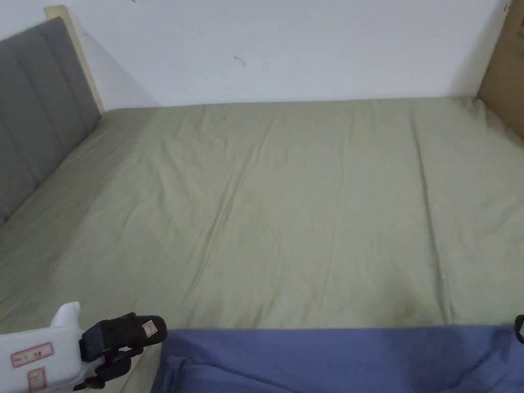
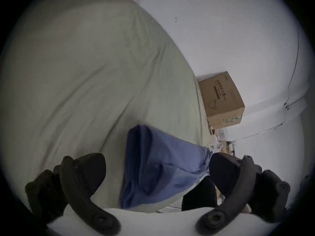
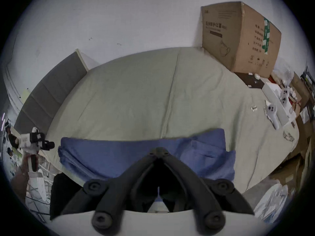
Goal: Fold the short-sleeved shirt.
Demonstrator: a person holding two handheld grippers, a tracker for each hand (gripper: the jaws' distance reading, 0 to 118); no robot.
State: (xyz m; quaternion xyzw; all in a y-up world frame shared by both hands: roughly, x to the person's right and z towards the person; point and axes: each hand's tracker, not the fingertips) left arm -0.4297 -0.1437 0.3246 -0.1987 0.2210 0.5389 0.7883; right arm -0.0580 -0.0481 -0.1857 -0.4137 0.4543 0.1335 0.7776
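A blue short-sleeved shirt point(image 1: 337, 358) lies folded into a long band along the near edge of the bed. My left gripper point(image 1: 140, 348) hovers just off the shirt's left end, open, and the shirt point(image 2: 158, 164) shows between its spread jaws without touching them. The right gripper point(image 3: 159, 150) has its jaw tips together, over the near middle of the shirt point(image 3: 119, 152). I cannot tell whether any cloth is caught between them. The left gripper point(image 3: 46, 145) also shows far off, beyond the shirt's left end in the right gripper view.
The bed has a pale green sheet point(image 1: 286, 204) and a grey headboard point(image 1: 36, 112) on the left, against a white wall. A cardboard box point(image 3: 238, 40) stands at the bed's far right corner. White controllers point(image 3: 274, 115) and small clutter lie along the right edge.
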